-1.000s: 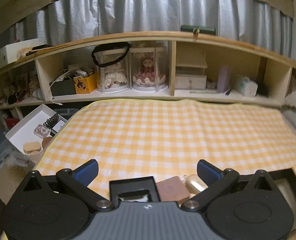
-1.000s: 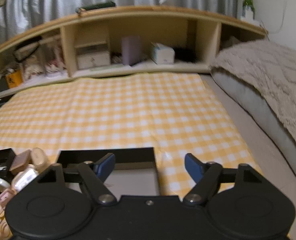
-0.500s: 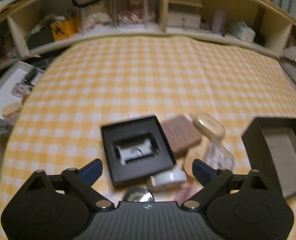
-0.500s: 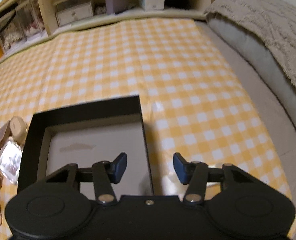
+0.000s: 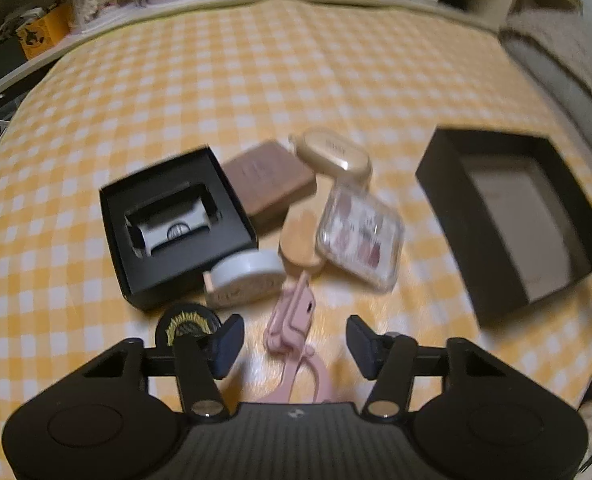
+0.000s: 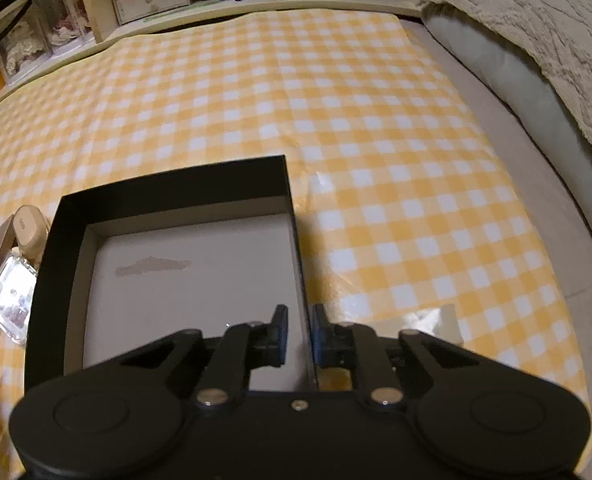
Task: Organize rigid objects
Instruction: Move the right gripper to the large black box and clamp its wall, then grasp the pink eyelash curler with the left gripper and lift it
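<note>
— What did the left wrist camera show?

— The left gripper (image 5: 293,344) hung over a pink tool (image 5: 291,320) on the yellow checked cloth (image 5: 255,80), its jaws closing with the tool lying between them but not yet pressed. Beyond it sat a cluster: a small black box (image 5: 175,228), a brown case (image 5: 269,180), a beige case (image 5: 334,154), a clear case (image 5: 360,234), a wooden oval (image 5: 298,242) and a white tape dispenser (image 5: 245,278), several touching one another. A round black tin (image 5: 187,322) lay just beside the left finger. The big black tray (image 5: 512,220) stood apart, toward the cloth's right edge.

— And the right wrist camera?

— The right gripper (image 6: 298,334) straddled the right wall of that black tray (image 6: 171,188), one finger inside and one outside, jaws closing and almost together on the wall. The tray sat near the cloth's near edge. The cluster peeked in at its left side.
</note>
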### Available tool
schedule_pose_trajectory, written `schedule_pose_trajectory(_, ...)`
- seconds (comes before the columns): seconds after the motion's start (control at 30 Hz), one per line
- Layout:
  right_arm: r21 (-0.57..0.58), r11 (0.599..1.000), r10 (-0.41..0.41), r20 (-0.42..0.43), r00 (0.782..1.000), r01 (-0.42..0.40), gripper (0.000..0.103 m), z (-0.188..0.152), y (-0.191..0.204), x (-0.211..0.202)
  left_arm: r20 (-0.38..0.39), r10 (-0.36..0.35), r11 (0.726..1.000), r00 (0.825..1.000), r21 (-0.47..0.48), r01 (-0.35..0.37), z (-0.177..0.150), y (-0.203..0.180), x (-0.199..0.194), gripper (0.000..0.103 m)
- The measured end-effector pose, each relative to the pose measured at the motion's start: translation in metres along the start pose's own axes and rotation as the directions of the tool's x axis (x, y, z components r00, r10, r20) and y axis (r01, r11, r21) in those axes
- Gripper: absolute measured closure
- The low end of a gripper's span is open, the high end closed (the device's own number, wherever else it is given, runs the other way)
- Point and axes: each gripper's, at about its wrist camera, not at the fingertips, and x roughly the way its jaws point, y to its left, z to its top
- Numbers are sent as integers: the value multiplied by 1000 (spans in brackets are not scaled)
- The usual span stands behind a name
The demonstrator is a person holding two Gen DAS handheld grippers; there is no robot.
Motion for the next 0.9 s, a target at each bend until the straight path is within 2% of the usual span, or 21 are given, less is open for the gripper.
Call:
schedule_pose_trajectory(0.17, 13, 1000, 5, -12, 1000, -5, 94, 0, -3, -1, -43, 32, 999, 999, 37, -31, -5, -6, 16, 59)
schedule_pose_trajectory(0.23, 16, 1000, 7, -12, 1000, -6, 94, 0, -3, -1, -59, 43, 998, 997, 54, -40, -6, -8, 21, 70)
schedule_pose_trajectory(0.43, 26, 1000, 17, -27, 999, -17, 94, -2, -4, -2, -45, 44, 998, 998, 45, -42, -9, -9, 19, 71)
schedule_pose_trajectory(0.53, 41, 999, 30, -29, 999, -29, 95, -1, -7, -2, -38, 7, 1000, 999, 12, -6, -11, -12, 15, 71)
schedule_pose_trajectory(0.7, 62, 997, 41, -29, 999, -39, 98, -1, -10, -2, 17, -43, 998, 999, -52, 44, -10, -18, 3, 71)
schedule_pose_trajectory(0.9, 75, 996, 48, -27, 998, -46, 98, -2, -11, -2, 100, -107, 989, 989, -90, 116, -2, -26, -23, 71)
